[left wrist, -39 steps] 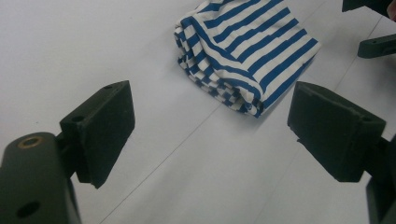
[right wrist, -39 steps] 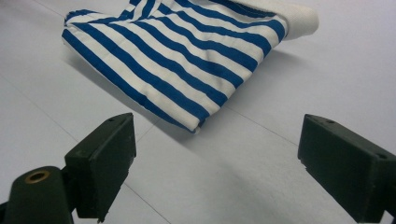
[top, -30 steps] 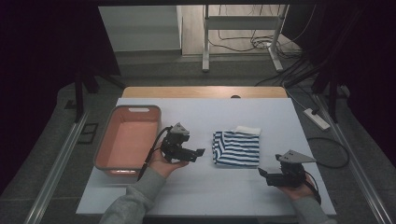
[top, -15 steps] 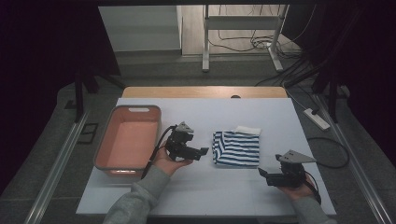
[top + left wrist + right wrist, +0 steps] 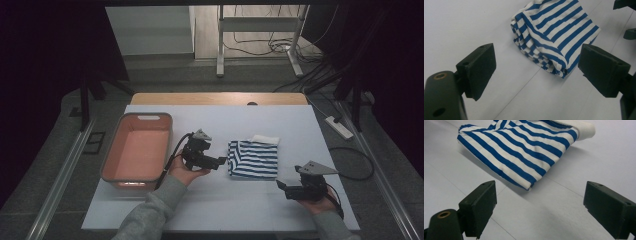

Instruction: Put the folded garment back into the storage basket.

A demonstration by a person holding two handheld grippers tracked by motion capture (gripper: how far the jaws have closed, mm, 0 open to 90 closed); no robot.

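Observation:
A folded blue-and-white striped cloth (image 5: 253,159) lies on the white table (image 5: 225,205), right of centre. My left gripper (image 5: 219,162) is held just left of the cloth, jaws wide apart and pointing at its near left corner (image 5: 554,37); nothing is between them. My right gripper (image 5: 281,187) rests near the front right of the table, below and right of the cloth (image 5: 524,147), also open and empty. In the left gripper view the right gripper's black parts (image 5: 629,17) peek in at the upper right edge.
A pink rectangular tub (image 5: 137,150) stands at the table's left, empty inside. A wooden strip (image 5: 220,98) runs along the table's far edge. A white power strip (image 5: 339,127) and cables lie on the floor at the right.
My left gripper has moved right, from beside the tub toward the cloth's left edge. The right gripper and the cloth have stayed put.

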